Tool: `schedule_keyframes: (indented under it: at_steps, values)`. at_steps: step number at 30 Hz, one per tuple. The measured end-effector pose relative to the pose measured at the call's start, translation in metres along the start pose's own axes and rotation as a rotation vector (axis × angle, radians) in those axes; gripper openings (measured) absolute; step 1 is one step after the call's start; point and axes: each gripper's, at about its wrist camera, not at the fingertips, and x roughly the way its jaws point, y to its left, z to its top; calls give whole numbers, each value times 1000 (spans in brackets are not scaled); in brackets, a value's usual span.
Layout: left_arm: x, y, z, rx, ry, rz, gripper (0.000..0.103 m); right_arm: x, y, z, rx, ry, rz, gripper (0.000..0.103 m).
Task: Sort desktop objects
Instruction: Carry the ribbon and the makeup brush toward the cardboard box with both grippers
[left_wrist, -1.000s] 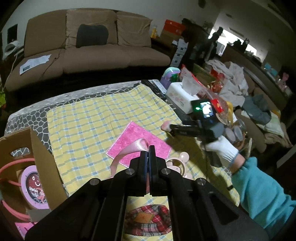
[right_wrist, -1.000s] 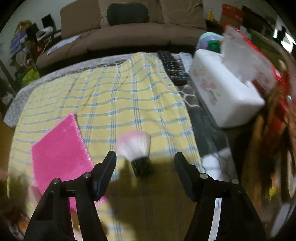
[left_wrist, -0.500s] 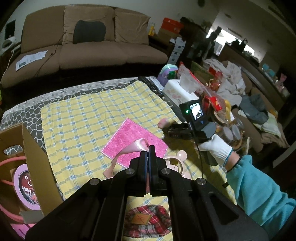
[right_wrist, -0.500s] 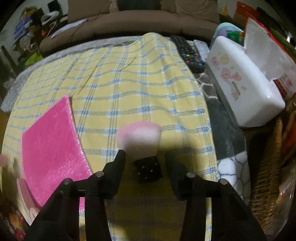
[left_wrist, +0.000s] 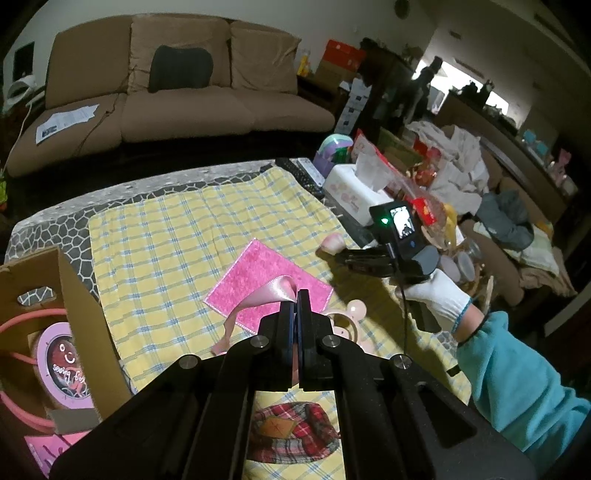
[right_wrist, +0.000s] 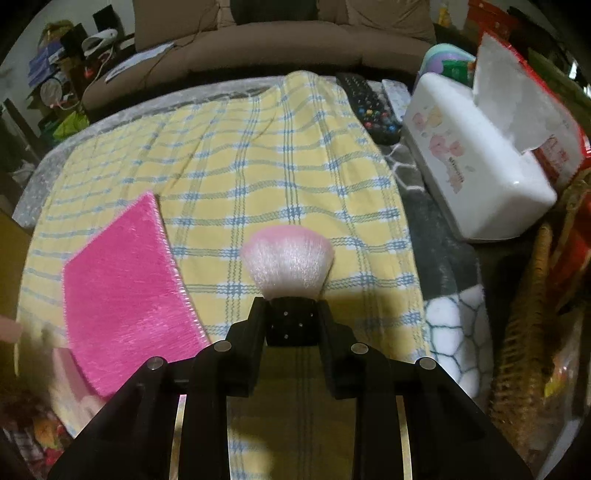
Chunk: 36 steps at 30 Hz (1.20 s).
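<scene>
Behind the counter stands a brown sofa, and clutter fills the dim right side of the room, too dark to sort out. At the left edge a cardboard box is cut off by the frame; a round pink tin inside it is only partly seen. Below the left claw a plaid cap is half hidden by the claw's own body, as are pale pink rings beside it.

A yellow checked cloth covers most of the counter, with a pink mat lying flat on it. The brush has a short black handle and a wide puff of white, pink-tipped bristles pointing away from the right wrist camera. It sits above the cloth's right part, near a white tissue box and a remote.

The right claw is clenched on the brush's handle, one finger on each side. The left claw is pressed nearly flat together, pinching a pink ribbon whose loose tail hangs down toward the cloth.
</scene>
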Motion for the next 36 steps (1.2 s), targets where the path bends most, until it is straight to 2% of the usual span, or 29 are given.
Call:
schedule_keyframes:
  at_steps: [5, 11, 17, 22, 28, 36]
  values:
    - [-30, -3, 3, -6, -31, 11, 1, -42, 10, 1, 17, -43, 36, 26]
    - [-78, 6, 3, -35, -72, 36, 1, -100, 44, 1, -29, -88, 67, 26]
    - [-141, 28, -2, -58, -117, 86, 1, -156, 98, -2, -75, -127, 147, 26]
    - [-184, 52, -6, -79, -146, 136, 2, -195, 155, -2, -121, -145, 252, 26]
    - [-210, 78, -9, -95, -148, 195, 1, -218, 226, 2, -172, -140, 369, 26]
    - [-211, 130, -6, -149, -138, 249, 2, -210, 325, 5, -280, -105, 418, 26]
